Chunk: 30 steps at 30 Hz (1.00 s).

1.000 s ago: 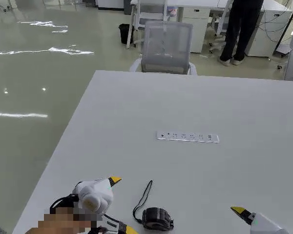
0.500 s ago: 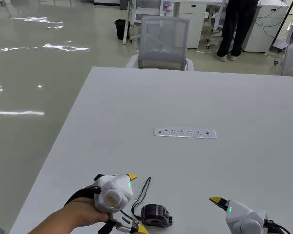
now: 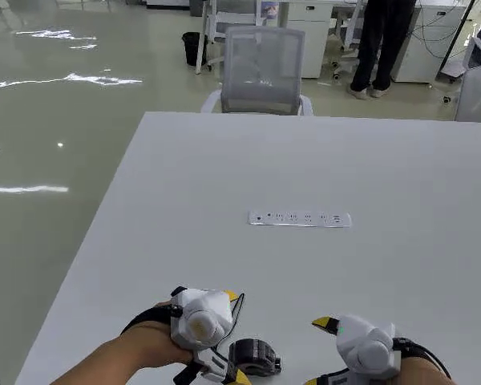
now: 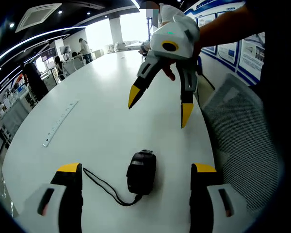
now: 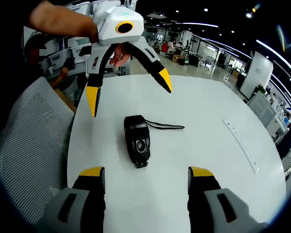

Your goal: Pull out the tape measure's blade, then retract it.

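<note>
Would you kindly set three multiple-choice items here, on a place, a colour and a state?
1. The tape measure lies: A. on the table between the left tool and right tool; B. clamped in one tool; C. in a hand.
2. Its colour is: A. red; B. black; C. white.
3. Both tools are: A. open; B. shut empty; C. shut on the tape measure.
Key: 1 A, it lies free between them; 2 B, it looks black; 3 A, each tool's jaws stand apart.

White rounded left gripper (image 5: 128, 92) and right gripper (image 4: 159, 108), black jaws tipped yellow, green lights (image 3: 341, 325), black hand straps (image 3: 144, 318) at seven and five o'clock in head view
</note>
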Each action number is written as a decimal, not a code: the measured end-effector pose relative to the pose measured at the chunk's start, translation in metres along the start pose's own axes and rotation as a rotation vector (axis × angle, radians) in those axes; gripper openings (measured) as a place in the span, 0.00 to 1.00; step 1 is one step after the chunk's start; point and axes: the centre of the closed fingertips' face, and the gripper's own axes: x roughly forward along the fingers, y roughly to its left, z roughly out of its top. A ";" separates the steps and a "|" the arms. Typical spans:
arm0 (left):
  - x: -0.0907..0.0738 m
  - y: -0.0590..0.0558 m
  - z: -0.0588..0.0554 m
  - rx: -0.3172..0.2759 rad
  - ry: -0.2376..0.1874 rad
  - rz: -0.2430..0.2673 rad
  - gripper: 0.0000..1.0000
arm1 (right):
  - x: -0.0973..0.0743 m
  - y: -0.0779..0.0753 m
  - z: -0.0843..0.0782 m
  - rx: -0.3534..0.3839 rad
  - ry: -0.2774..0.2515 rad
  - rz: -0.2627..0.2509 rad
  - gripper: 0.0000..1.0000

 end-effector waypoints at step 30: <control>0.039 0.004 -0.017 -0.026 0.064 -0.025 0.78 | 0.048 0.007 -0.018 -0.048 0.074 0.127 0.48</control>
